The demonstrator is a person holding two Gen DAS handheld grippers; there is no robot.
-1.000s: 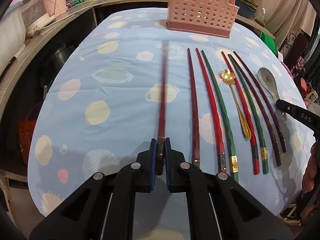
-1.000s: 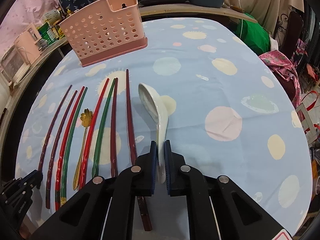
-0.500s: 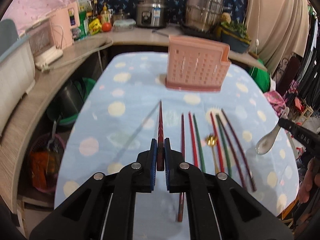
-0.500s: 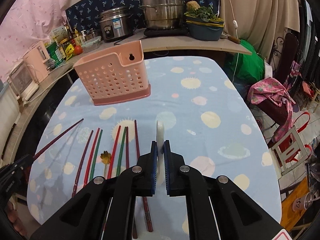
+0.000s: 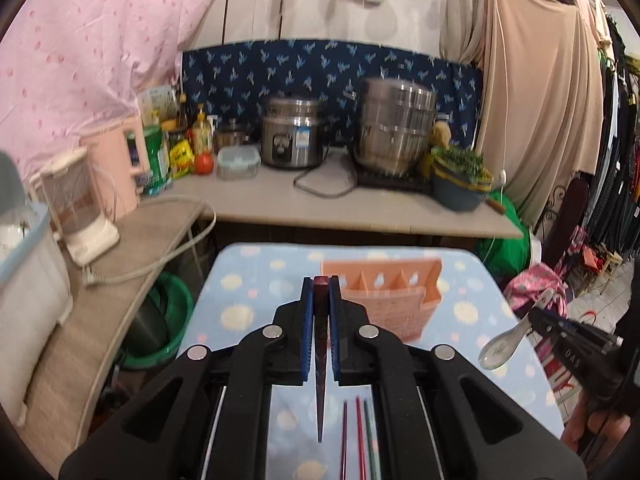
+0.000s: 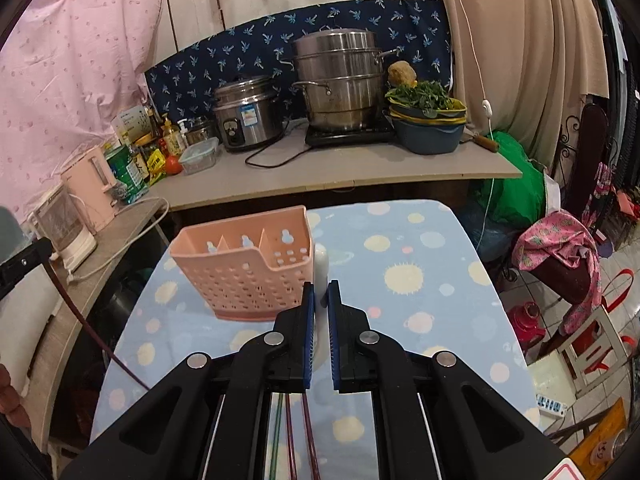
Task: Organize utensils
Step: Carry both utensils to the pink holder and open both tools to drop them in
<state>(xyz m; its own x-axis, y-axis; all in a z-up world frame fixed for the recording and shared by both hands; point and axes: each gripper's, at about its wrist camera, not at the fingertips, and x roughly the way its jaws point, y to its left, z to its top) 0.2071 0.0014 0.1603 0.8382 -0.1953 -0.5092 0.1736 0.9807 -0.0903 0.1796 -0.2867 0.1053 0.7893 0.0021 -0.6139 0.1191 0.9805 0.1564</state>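
— What is the left gripper [image 5: 320, 300] doing, up at the table's near end?

— It is clenching a dark red chopstick [image 5: 320, 364] between its blue pads. The stick is hanging point-down out of the jaws, gripped near its thick end, probably so the tip can go first into a slot. The pink utensil caddy [image 5: 394, 300] is sitting at about one o'clock from the gripper, on the blue spotted tablecloth [image 5: 248, 292], with its dividers showing.

— And the sticks left behind?

— Three more, red and green, are lying side by side on the cloth at five o'clock, just under the gripper's frame.

— What about the right side?

— The right gripper [image 6: 320, 308] is pinching a white ceramic soup spoon [image 6: 321, 272] by its handle. In the left view the spoon's glossy bowl is pointing down and to the left at three o'clock, hanging clear of the table. I judge both pieces are being carried high so they clear the caddy's rim.

— How is the caddy looking from there?

— It is standing upright at eleven o'clock from the right gripper, perforated front facing us, its compartments looking empty. Neither utensil is in it yet.
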